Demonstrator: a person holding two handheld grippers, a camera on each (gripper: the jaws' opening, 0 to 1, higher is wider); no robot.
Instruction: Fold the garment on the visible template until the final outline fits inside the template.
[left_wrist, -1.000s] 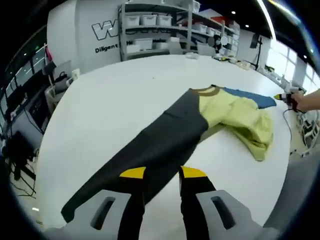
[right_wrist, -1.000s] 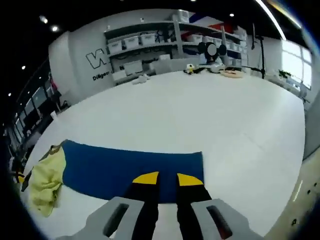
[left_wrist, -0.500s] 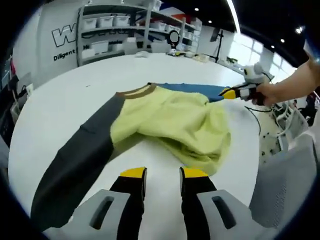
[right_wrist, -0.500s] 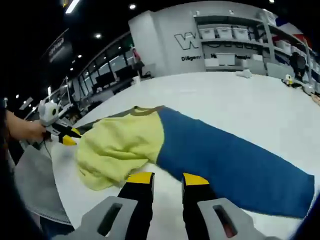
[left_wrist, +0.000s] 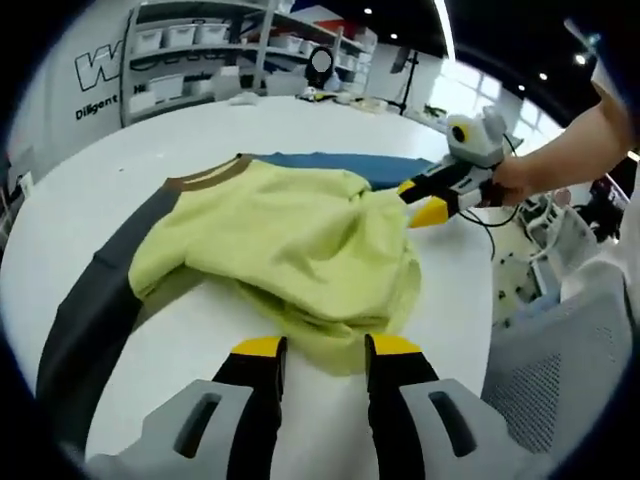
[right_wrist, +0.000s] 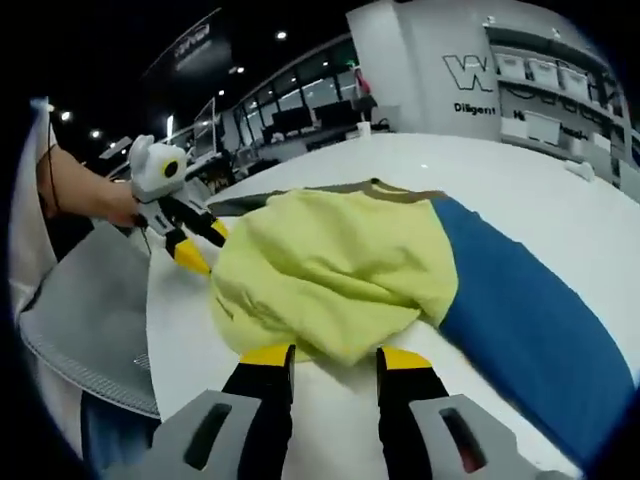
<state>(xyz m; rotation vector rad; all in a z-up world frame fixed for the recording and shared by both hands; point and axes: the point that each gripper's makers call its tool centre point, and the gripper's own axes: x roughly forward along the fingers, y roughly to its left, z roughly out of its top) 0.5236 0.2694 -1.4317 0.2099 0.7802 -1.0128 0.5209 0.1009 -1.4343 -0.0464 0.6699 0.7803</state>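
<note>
Garment: a colour-block sweatshirt (left_wrist: 290, 250) with a yellow-green body, one dark grey sleeve (left_wrist: 90, 320) and one blue sleeve (right_wrist: 530, 320), lying on a round white tabletop (left_wrist: 140, 150).
Garment state: the body is bunched in loose folds, both sleeves stretched out flat to either side.
Template: I cannot pick out any template outline on the tabletop.
Left gripper (left_wrist: 315, 348): my fingers are spread, nothing between them, their yellow tips just short of the near hem.
Right gripper (right_wrist: 328, 357): fingers likewise spread and empty, at the opposite edge of the bunched body; seen from the left gripper view (left_wrist: 425, 200) it points at the cloth.
Progress: I judge this an early stage, with no neat fold made.
Left to do: fold in both sleeves, flatten and fold the body.
</note>
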